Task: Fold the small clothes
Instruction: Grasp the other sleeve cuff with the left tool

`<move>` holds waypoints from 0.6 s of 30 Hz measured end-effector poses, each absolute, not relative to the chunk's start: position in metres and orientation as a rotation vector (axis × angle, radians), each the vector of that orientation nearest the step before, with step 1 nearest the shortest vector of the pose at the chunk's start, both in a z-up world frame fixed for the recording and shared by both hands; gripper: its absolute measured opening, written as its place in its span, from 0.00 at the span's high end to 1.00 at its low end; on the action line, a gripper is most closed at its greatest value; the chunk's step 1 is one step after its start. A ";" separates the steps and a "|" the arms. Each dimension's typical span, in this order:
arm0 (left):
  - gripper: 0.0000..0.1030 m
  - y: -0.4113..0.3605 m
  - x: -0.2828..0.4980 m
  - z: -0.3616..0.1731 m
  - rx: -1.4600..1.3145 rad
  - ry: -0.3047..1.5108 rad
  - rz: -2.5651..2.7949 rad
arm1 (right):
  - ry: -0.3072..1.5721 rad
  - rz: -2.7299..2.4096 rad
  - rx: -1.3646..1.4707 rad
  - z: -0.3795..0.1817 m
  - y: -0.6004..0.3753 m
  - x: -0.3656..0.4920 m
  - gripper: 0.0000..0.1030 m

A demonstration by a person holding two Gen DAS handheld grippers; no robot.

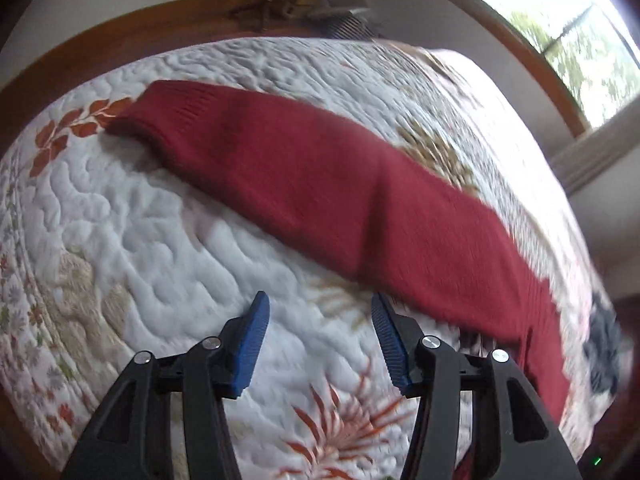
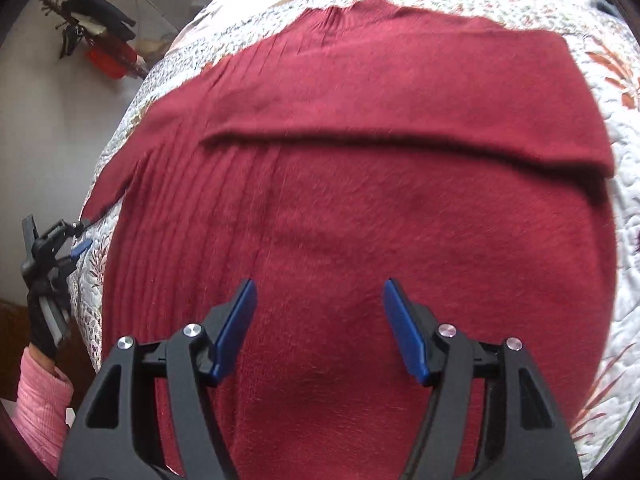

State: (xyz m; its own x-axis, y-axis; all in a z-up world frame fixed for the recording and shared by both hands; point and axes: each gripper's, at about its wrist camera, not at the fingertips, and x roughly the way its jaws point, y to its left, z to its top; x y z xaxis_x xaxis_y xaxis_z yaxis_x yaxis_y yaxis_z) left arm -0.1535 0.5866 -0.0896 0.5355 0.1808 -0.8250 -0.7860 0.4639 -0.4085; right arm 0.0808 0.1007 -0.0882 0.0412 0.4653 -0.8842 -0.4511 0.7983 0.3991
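Right wrist view: red knit sweater (image 2: 360,200) spread flat on quilted floral bedspread (image 2: 624,216), one part folded across its upper half. Right gripper (image 2: 320,320) just above it, jaws apart, nothing held. Left gripper (image 1: 320,336) over bare quilt beside the garment (jaws parted, empty), gripped by a gloved hand (image 2: 42,320) with pink sleeve (image 2: 40,400).
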 end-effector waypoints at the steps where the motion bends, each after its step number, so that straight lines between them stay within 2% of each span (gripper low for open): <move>1: 0.48 0.595 -0.155 -0.092 -0.931 0.763 0.673 | 1.371 0.702 0.028 -0.092 0.102 0.080 0.37; 5: 0.48 0.623 -0.160 -0.107 -1.073 0.653 0.667 | 1.371 0.683 0.027 -0.098 0.103 0.078 0.36; 11: 0.53 0.646 -0.153 -0.111 -1.112 0.555 0.690 | 1.376 0.680 0.038 -0.103 0.100 0.082 0.36; 15: 0.91 0.667 -0.150 -0.112 -1.136 0.524 0.712 | 1.373 0.682 0.038 -0.105 0.099 0.083 0.36; 18: 0.94 0.666 -0.152 -0.105 -1.133 0.500 0.713 | 1.365 0.685 0.040 -0.105 0.099 0.083 0.36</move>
State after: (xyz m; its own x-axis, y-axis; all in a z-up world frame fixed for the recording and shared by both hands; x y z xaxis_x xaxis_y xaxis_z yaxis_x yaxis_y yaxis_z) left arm -0.1521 0.6664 -0.1048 0.6809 0.2556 -0.6864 -0.7324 0.2466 -0.6347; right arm 0.0832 0.0994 -0.1054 0.0441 0.4705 -0.8813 -0.4253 0.8071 0.4096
